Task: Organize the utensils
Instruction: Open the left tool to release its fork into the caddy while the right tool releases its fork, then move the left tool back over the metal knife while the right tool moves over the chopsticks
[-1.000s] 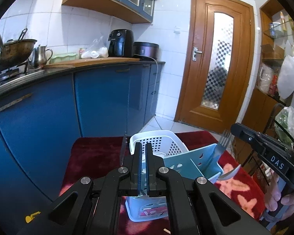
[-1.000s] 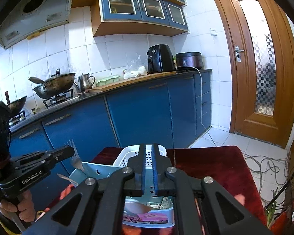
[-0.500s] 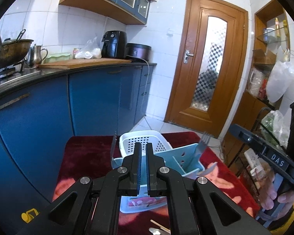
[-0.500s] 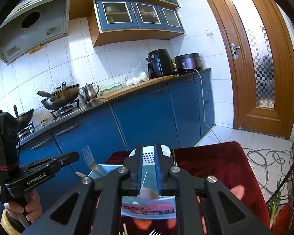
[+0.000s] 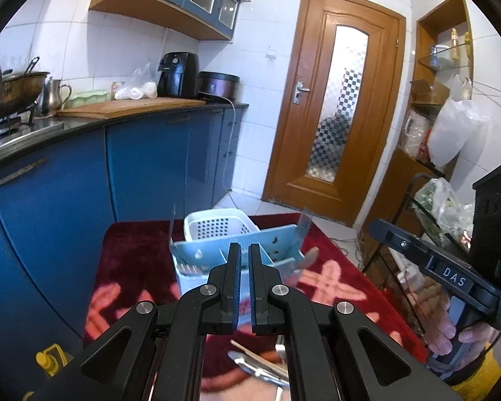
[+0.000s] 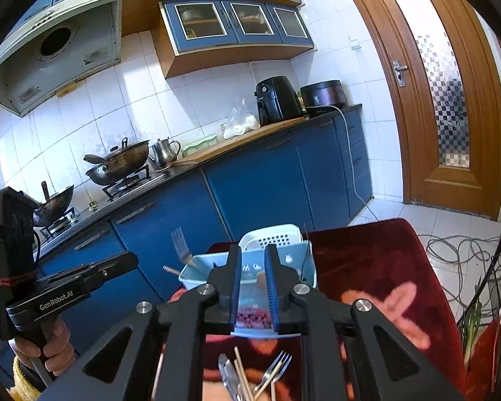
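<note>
Ahead of the gripper: two baskets, one white, one blue; below it, one loose fork, two chopsticks.
</note>
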### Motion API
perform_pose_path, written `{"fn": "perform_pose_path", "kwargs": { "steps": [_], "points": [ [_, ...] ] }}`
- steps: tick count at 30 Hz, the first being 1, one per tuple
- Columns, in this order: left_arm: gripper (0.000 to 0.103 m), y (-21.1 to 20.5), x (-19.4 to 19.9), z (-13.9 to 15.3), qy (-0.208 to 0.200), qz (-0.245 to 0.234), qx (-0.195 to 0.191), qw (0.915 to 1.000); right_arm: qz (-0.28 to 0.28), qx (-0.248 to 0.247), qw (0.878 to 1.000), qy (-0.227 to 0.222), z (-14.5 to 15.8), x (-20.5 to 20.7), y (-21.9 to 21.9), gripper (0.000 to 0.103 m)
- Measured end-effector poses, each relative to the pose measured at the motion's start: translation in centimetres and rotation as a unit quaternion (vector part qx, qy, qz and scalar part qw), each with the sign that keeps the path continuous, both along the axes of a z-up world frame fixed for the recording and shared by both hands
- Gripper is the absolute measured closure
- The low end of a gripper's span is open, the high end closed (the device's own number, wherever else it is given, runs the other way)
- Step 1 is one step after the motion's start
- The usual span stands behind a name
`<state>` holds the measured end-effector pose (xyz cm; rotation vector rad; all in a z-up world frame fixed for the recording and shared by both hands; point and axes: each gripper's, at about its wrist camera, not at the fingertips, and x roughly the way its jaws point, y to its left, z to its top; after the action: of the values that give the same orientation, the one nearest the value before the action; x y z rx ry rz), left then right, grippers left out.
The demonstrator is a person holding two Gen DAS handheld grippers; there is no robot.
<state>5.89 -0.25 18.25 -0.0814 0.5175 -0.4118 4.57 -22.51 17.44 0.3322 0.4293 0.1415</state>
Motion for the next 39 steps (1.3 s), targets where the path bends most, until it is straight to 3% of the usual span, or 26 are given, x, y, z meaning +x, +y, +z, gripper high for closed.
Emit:
{"fn": "perform_pose_path", "kwargs": {
  "steps": [5,17,24,39],
  "points": [
    [0.099,0.1,-2.1,0.0,-0.001,0.001,0.004,1.0000,0.002,0.003,1.000,0.012,-0.5,-1.6,0.3,0.082],
    [0.099,0.9,-5.3,-2.1,0.039,0.001,0.003,0.9992,0.003,-0.001,0.999,0.053,-3.2,-4.5,0.9,0.068],
    [0.076,0.8,-6.1,-4.7,0.069,0.008,0.014,0.9975,0.004,-0.004,0.995,0.095,-5.9,-5.1,1.0,0.062],
    [0.074,0.2,-4.8,-11.2,0.149,0.010,-0.011,0.9888,-0.001,-0.002,0.989,0.149,-10.6,-5.7,1.1,0.055]
  ]
}}
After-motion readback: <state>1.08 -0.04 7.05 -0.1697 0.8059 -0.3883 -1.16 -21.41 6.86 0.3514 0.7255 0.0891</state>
